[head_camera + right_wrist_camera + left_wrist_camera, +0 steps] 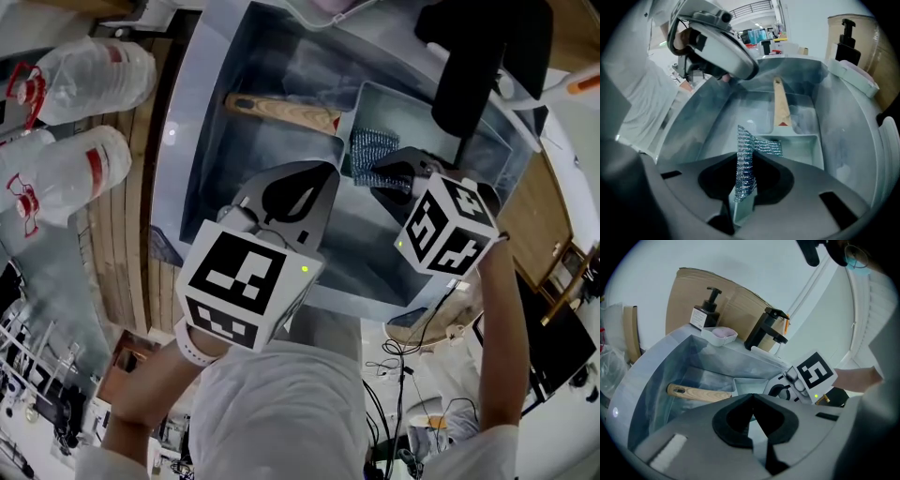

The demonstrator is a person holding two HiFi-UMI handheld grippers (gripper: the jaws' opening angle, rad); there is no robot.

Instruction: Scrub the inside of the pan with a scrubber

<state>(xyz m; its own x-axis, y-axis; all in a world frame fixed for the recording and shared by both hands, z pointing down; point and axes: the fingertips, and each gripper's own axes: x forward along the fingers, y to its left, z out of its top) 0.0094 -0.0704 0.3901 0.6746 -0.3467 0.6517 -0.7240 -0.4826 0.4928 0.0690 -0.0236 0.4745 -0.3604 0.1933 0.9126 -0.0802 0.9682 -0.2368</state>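
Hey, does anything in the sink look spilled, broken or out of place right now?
Nothing stands out. The pan lies in the sink, and the right gripper pinches the mesh scrubber over it. No spill or damage shows.

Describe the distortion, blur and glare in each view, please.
Head view: sharp, evenly lit, with one small glare spot on the sink. Left gripper view: fisheye with dark corners, and the white wall is washed out. Right gripper view: fisheye too, and the scrubber glints.

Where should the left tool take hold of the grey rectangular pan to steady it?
Probably the light wooden handle, mid-length, from above, jaws across its width: it lies narrow, straight and uncovered in the steel sink, away from the right tool's metal mesh scrubber.
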